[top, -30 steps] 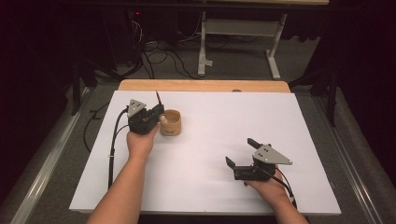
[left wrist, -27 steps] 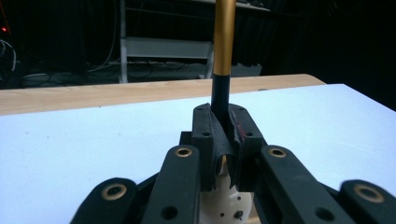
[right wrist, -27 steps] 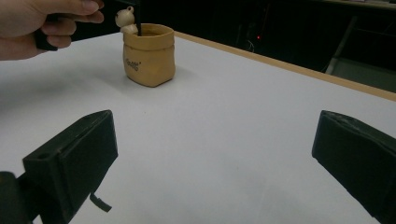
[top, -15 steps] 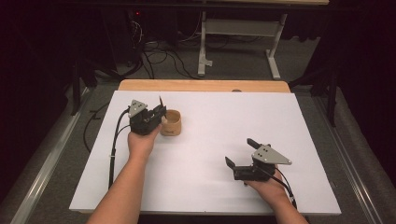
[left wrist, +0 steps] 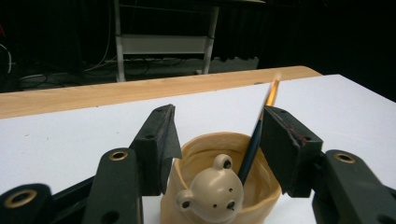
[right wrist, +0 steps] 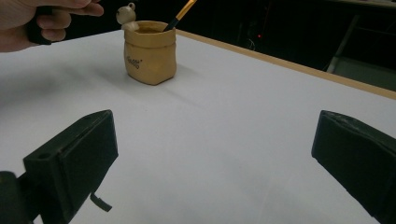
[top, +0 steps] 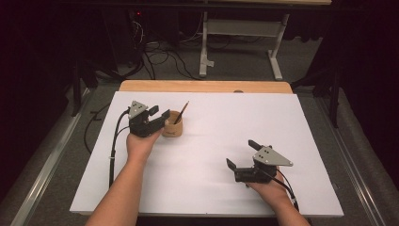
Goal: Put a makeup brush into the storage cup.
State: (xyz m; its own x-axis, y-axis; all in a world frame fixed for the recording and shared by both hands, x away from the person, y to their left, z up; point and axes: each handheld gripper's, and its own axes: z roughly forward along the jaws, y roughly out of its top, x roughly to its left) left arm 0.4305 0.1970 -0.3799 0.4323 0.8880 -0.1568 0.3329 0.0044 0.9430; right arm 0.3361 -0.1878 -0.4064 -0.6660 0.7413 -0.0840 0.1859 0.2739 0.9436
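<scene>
Right gripper (top: 241, 161), nearest the person: sitting low over the white surface (top: 226, 141), its jaws standing wide apart and released, with only bare surface lying between them. Left gripper (top: 159, 115), farther up the surface and well apart from the right one: jaws having just been opening, now standing half spread and gripping nothing; in the left gripper view the pads are flanking the cup's rim from above, one on each side. Tan cup (left wrist: 224, 186), shaped like a small sack, sitting upright on the surface just ahead of and below the left jaws; a small bear figure (left wrist: 212, 189) is clinging to the rim on the side facing that gripper. Pencil (left wrist: 257, 133), dark-bodied with an orange upper end, standing inside the cup and leaning toward the right-hand pad of the left jaws, lying close alongside it; whether it is touching that pad cannot be told. In the right gripper view the cup (right wrist: 150, 51) is standing far beyond the open jaws, up and to their left. Wooden edge (top: 202, 86) running behind the white surface, beyond both grippers.
</scene>
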